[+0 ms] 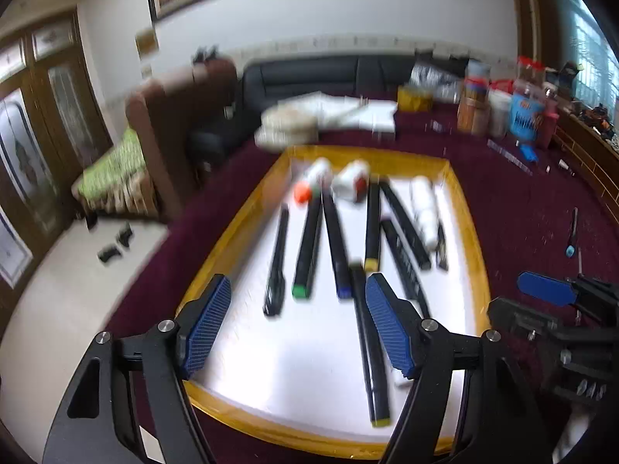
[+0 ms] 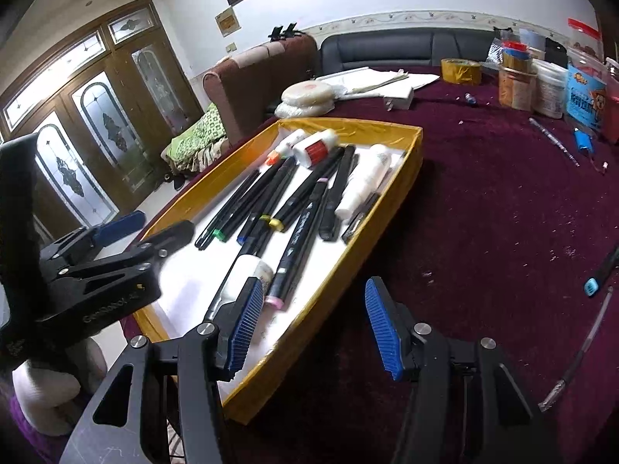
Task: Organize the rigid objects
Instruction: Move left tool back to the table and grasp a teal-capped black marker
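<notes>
Two grippers hang over a big table with a dark red cloth (image 2: pixel 483 212). On the cloth sits a wide yellow tray (image 2: pixel 410 170) with a white floor. The tray is near the table's left edge.

Both grippers have blue pads. The left gripper (image 1: pixel 298 328) hovers above the near end of the tray. Its jaws stand wide apart and nothing is between the pads. The right gripper (image 2: pixel 309 328) hovers over the tray's near right wall. Its jaws stand partly apart and the pads hold nothing. Its left pad is over the tray and its right pad is over the cloth.

Inside the tray lie many long black markers (image 2: pixel 298 232), side by side and partly crossing. One has a green end (image 1: pixel 301 290), one a blue end (image 1: pixel 344 292), one a yellow end (image 1: pixel 371 263) and one a pink end (image 2: pixel 275 301). White bottles lie there too. A bottle with an orange cap (image 1: pixel 309 185) and a bottle with a red label (image 2: pixel 315 149) lie at the far end. A taller white bottle (image 2: pixel 363 181) lies by the right wall. Another white bottle (image 2: pixel 247 274) lies at the near end, just beside the pink-ended marker.

Far off on the cloth stand jars and tubs (image 2: pixel 541 81). A small blue-tipped tool (image 2: pixel 597 278) lies on the cloth, well apart from the tray.
</notes>
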A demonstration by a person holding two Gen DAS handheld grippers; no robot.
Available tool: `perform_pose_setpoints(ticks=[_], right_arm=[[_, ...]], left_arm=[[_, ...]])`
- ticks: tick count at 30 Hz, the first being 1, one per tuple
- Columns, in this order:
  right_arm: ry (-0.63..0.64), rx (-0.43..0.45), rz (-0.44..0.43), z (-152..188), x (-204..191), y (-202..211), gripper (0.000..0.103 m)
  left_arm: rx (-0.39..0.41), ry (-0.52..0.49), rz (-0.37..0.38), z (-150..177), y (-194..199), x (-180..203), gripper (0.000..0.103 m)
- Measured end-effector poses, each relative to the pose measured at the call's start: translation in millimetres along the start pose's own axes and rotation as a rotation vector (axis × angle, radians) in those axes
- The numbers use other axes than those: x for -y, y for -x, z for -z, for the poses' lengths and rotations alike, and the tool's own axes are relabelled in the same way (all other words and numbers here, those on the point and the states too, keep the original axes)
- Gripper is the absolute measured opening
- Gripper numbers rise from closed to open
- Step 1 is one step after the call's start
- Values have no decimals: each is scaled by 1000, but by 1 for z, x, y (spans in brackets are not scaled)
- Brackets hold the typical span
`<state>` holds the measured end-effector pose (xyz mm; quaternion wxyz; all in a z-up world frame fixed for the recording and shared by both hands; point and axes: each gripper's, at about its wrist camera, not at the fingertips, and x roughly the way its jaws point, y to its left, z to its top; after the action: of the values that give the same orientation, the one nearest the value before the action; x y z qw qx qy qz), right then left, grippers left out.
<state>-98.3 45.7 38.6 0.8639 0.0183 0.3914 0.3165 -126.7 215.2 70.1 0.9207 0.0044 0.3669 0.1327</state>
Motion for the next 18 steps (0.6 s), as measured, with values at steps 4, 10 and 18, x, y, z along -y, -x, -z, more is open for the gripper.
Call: perform_pose_setpoints(ticks=[4, 10, 18], right_arm=[[-39, 73, 69, -6, 30, 25, 51], [-262, 160, 245, 0, 132, 76, 55], [-482, 213, 399, 35, 227, 133, 55]], left_arm=[[223, -38, -50, -9, 44, 5, 95], [272, -52, 356, -36, 69, 23, 103], [131, -163, 311, -36, 30, 105, 103]])
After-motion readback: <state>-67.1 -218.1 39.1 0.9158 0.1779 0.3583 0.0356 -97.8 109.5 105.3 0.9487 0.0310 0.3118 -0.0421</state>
